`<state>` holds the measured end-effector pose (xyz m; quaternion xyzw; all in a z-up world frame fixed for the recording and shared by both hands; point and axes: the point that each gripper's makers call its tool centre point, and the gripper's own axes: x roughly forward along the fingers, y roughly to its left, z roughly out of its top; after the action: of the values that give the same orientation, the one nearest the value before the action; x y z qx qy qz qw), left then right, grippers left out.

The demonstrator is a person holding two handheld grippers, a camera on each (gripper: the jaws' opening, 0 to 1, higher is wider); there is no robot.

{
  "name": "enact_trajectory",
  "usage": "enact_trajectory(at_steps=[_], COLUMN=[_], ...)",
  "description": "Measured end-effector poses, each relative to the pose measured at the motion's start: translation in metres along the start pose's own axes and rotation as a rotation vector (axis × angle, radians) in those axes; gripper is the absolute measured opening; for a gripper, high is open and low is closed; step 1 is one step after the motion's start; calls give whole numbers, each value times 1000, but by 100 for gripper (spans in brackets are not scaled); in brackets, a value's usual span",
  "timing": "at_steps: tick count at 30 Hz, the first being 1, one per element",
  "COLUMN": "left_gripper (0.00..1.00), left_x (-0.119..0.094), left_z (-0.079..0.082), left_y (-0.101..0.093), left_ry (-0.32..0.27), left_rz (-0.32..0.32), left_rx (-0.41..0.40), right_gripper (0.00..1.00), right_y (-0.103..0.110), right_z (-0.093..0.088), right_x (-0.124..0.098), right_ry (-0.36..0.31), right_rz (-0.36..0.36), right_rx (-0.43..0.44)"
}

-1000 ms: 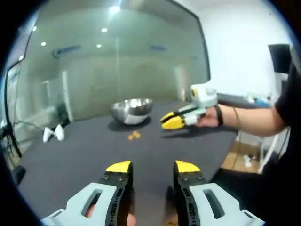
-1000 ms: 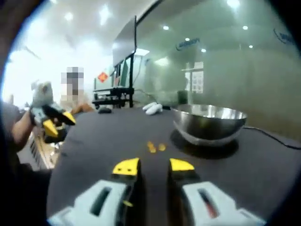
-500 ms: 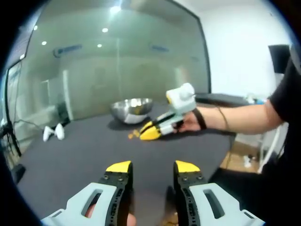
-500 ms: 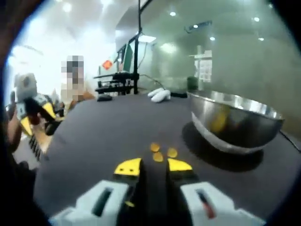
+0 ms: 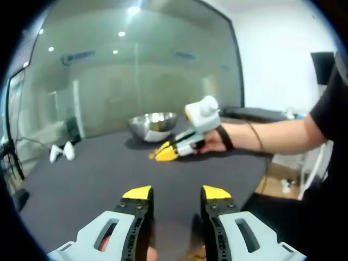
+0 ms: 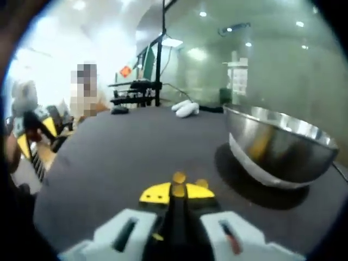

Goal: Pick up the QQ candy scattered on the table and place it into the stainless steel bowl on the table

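the right gripper (image 6: pixel 175 191) is clenched on a qq candy (image 6: pixel 177 190) on the dark table (image 6: pixel 119 152) — more candies touch its tips, near the stainless steel bowl (image 6: pixel 283 147). the left gripper (image 5: pixel 176 193) hangs released, well back.

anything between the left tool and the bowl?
In the left gripper view: bare table, then the right tool at the candy, short of the bowl.

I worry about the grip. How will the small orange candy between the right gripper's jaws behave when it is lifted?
The candy is tiny against the right gripper, so probably very light. Its rounded shape may let it slip or pop out. Being soft gummy, it likely squashes slightly.
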<state>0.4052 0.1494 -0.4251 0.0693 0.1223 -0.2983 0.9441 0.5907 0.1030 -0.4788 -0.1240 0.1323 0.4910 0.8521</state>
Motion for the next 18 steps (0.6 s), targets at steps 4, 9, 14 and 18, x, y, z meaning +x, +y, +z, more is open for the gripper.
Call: enact_trajectory(at_steps=[4,9,14,18], left_gripper=[36,36,35,35], left_x=[1,0,0,-1], left_z=[0,2,2,2], left_y=[1,2,2,1], left_ry=[0,-6,-7,-9], left_rz=[-1,-1,-12,-17], left_rx=[0,9,13,23], right_gripper=[9,8,9,8], right_y=[-2,0,-9,-29], right_z=[0,7,21,50], right_x=[0,-10,-33,-58], right_ry=[-2,-26,-59,-148], right_rz=[-3,-13,-68,-148], right_rx=[2,49,40,20])
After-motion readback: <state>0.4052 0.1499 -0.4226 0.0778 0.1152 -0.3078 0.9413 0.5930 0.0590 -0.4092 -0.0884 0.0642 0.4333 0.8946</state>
